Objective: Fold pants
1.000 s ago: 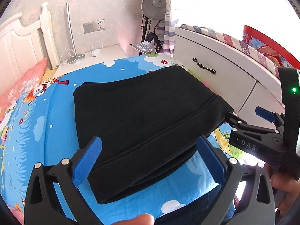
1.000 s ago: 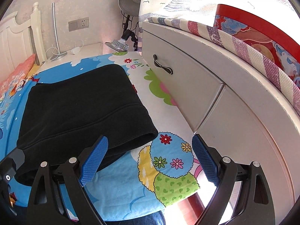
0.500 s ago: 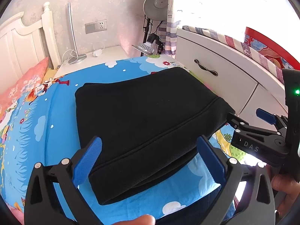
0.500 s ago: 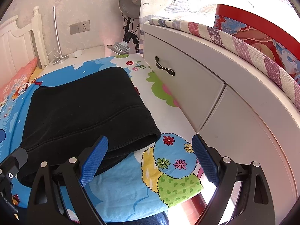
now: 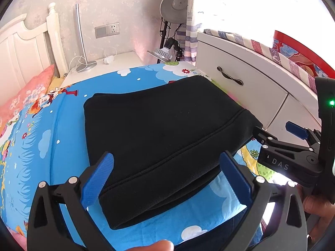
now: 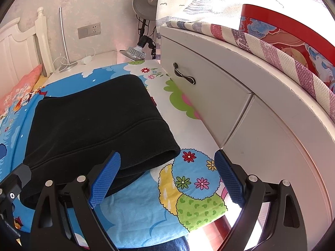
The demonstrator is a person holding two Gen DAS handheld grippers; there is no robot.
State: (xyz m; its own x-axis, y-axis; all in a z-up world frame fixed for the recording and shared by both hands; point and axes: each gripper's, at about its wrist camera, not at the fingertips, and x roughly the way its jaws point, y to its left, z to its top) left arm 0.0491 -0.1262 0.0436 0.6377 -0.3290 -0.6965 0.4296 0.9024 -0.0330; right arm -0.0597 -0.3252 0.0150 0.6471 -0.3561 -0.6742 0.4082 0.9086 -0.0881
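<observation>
The black pants (image 5: 163, 133) lie folded in a thick rectangle on the blue cartoon bedsheet (image 5: 41, 138); they also show in the right wrist view (image 6: 94, 125). My left gripper (image 5: 167, 167) is open and empty, held above the near edge of the pants. My right gripper (image 6: 167, 167) is open and empty, above the sheet just right of the pants' near right corner. The right gripper's body also shows in the left wrist view (image 5: 289, 159), beside the pants' right corner.
A white drawer unit (image 6: 219, 108) with a dark handle (image 6: 184, 75) runs along the bed's right side. A white nightstand (image 5: 100, 67) with a lamp stands at the back, a fan (image 5: 173, 6) behind it. A pink pillow (image 5: 23, 98) lies far left.
Both grippers have drawn back and up a little from the pants. The pants have not moved. Both grippers stay open.
</observation>
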